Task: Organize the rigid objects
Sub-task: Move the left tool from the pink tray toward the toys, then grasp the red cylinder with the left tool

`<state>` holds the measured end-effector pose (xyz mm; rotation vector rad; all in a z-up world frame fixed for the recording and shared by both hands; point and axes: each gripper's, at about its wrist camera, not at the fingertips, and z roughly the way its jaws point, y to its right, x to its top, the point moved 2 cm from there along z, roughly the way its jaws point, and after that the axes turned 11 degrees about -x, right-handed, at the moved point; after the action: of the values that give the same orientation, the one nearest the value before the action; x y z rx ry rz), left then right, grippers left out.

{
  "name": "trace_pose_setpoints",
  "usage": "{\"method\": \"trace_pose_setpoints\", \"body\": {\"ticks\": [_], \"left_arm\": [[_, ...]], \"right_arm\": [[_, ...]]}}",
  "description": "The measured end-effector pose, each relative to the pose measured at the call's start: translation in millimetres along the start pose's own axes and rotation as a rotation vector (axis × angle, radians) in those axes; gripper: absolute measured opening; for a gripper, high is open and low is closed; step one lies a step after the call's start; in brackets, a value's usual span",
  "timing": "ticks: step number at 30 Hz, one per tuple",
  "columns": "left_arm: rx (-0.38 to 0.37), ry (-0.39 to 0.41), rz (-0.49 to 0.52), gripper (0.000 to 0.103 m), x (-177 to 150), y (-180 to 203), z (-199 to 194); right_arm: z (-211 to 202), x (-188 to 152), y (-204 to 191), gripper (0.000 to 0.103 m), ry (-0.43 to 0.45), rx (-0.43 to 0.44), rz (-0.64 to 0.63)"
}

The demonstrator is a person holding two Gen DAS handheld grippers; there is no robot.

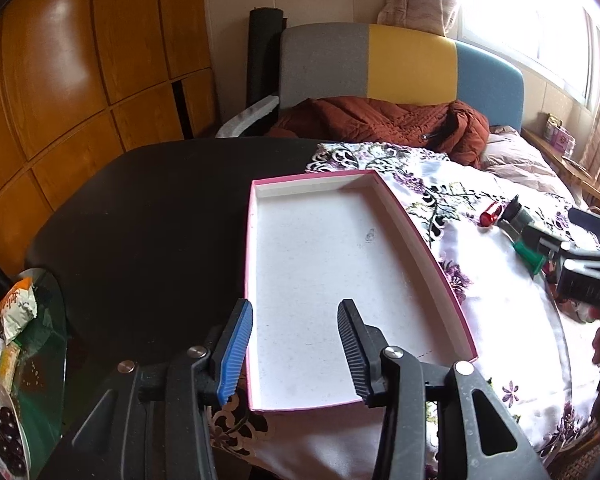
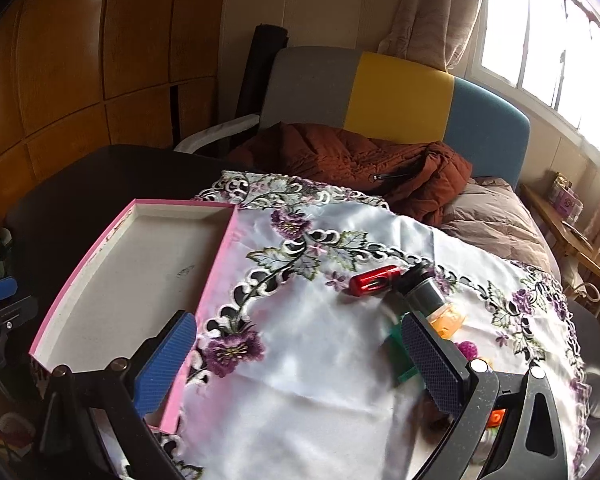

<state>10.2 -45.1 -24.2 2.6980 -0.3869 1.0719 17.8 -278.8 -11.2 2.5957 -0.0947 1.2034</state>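
Red cylinder (image 2: pixel 374 280) on the cloth (image 2: pixel 320 340), pink tray (image 2: pixel 216 276) empty: approach with right gripper (image 2: pixel 300 364) fingers open, straddle squarely; left gripper (image 1: pixel 296 344) open too.

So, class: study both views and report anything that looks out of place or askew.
The pink tray is empty, while a red cylinder, a metal-capped jar and a green piece lie tipped and scattered on the floral cloth beside it. Nothing looks spilled or broken.
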Motion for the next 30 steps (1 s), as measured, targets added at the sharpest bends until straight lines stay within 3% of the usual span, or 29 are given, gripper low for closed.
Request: {"method": "trace_pose_setpoints", "body": {"ticks": [6, 10, 16, 22, 30], "left_arm": [[-0.027, -0.036, 0.026, 0.05, 0, 11, 11], [-0.081, -0.048, 0.022, 0.052, 4, 18, 17], [-0.183, -0.106, -0.028, 0.052, 21, 34, 36], [-0.324, -0.163, 0.021, 0.052, 39, 82, 56], [-0.369, -0.267, 0.205, 0.052, 65, 152, 109]], "right_arm": [[18, 1, 75, 0.103, 0.003, -0.11, 0.081], [41, -8, 129, 0.103, -0.054, -0.169, 0.149], [65, -38, 203, 0.103, -0.156, -0.156, 0.448], [62, -53, 240, 0.103, -0.181, -0.138, 0.684], [64, -61, 253, 0.103, -0.22, -0.109, 0.773]]}}
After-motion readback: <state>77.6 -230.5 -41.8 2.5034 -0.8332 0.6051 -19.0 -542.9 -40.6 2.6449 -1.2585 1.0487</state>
